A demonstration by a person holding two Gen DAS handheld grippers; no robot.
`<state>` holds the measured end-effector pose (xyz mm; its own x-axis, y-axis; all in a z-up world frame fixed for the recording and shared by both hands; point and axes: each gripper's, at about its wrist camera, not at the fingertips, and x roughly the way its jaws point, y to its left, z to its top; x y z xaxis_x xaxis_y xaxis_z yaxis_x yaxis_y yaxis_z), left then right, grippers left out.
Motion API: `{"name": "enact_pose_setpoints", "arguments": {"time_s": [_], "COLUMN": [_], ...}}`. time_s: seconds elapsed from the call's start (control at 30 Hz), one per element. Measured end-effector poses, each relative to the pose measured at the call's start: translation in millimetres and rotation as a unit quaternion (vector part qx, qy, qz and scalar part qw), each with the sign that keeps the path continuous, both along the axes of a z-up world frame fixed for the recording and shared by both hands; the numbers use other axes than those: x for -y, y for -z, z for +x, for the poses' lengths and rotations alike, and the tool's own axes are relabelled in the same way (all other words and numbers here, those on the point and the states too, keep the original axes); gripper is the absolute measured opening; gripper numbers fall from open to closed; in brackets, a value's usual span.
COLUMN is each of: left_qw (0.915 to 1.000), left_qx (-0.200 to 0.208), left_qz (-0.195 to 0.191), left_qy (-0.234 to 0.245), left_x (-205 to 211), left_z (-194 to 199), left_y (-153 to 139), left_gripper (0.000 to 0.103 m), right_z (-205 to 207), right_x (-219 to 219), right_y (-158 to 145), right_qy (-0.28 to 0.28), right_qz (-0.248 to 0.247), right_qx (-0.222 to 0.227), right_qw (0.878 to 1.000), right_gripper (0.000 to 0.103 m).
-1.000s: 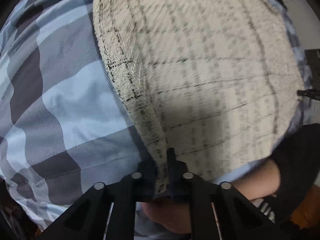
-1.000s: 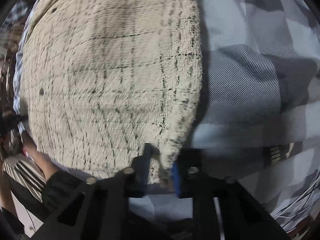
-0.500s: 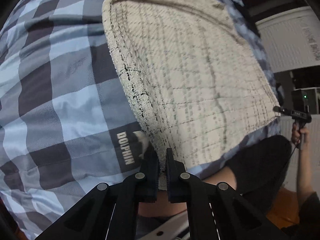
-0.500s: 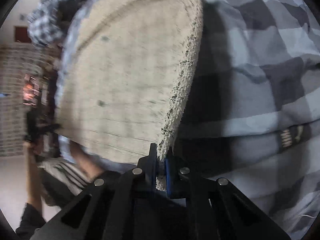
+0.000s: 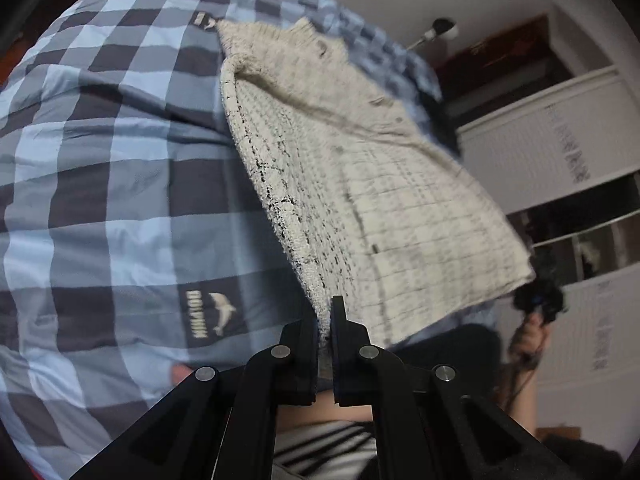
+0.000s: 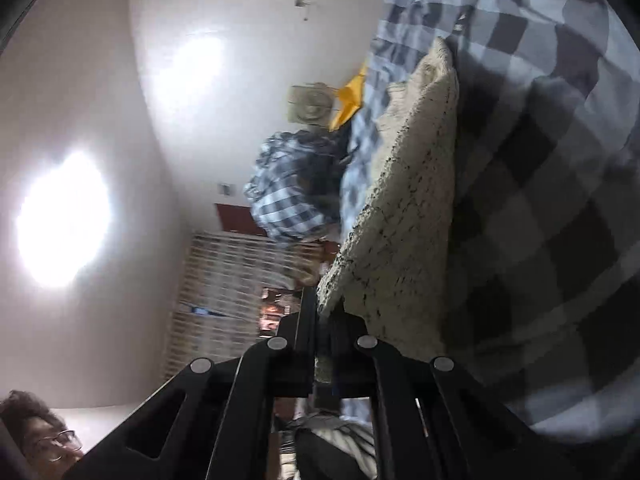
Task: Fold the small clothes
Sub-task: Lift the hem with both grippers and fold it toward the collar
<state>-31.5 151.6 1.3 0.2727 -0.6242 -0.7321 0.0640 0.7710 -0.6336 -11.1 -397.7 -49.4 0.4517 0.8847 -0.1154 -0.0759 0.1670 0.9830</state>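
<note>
A cream knitted garment with thin dark check lines (image 5: 360, 184) is lifted at its near edge above a blue and grey checked bedspread (image 5: 112, 184). My left gripper (image 5: 325, 320) is shut on one near corner of the garment. My right gripper (image 6: 324, 312) is shut on the other near corner (image 6: 400, 232); it shows small and far off in the left wrist view (image 5: 538, 300). The garment's far part, with buttons, still rests on the bedspread.
The checked bedspread (image 6: 560, 200) fills the surface under the garment. A yellow item (image 6: 350, 100) and a checked pillow or bundle (image 6: 292, 188) lie at the far end. White wardrobe doors (image 5: 560, 152) stand beside the bed. A person's head (image 6: 44, 436) is at the lower left.
Both grippers have risen and pulled back with the garment's near edge. The garment went from lying spread flat to hanging up off the bedspread, and the room came into view.
</note>
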Motion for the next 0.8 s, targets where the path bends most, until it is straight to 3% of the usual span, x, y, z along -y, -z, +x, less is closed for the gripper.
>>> {"name": "enact_pose_setpoints", "arguments": {"time_s": [0.23, 0.3, 0.43, 0.6, 0.7, 0.8], "left_qw": [0.9981, 0.9963, 0.9950, 0.9938, 0.9938, 0.9943], "left_qx": [0.029, 0.032, 0.046, 0.019, 0.014, 0.016], "left_qz": [-0.053, -0.076, -0.083, -0.081, -0.072, -0.061], "left_qy": [-0.010, -0.022, -0.030, -0.073, -0.083, -0.086], "left_x": [1, -4, -12, -28, -30, -30], "left_z": [-53, -76, -127, -190, -204, -186], "left_y": [-33, -42, -61, -63, -62, -63], "left_gripper": [0.004, 0.004, 0.004, 0.004, 0.004, 0.004], "right_z": [-34, -46, -79, -128, -146, -136], "right_x": [5, 6, 14, 33, 36, 27], "right_y": [-45, -61, -83, -102, -104, -94], "right_qy": [-0.004, -0.007, -0.019, -0.012, -0.001, 0.004], "right_qz": [0.070, 0.054, 0.029, -0.016, -0.039, -0.065], "right_qx": [0.066, 0.078, 0.085, 0.084, 0.066, 0.041], "right_qw": [0.995, 0.995, 0.996, 0.996, 0.997, 0.997], "right_gripper": [0.002, 0.002, 0.002, 0.002, 0.002, 0.002]}}
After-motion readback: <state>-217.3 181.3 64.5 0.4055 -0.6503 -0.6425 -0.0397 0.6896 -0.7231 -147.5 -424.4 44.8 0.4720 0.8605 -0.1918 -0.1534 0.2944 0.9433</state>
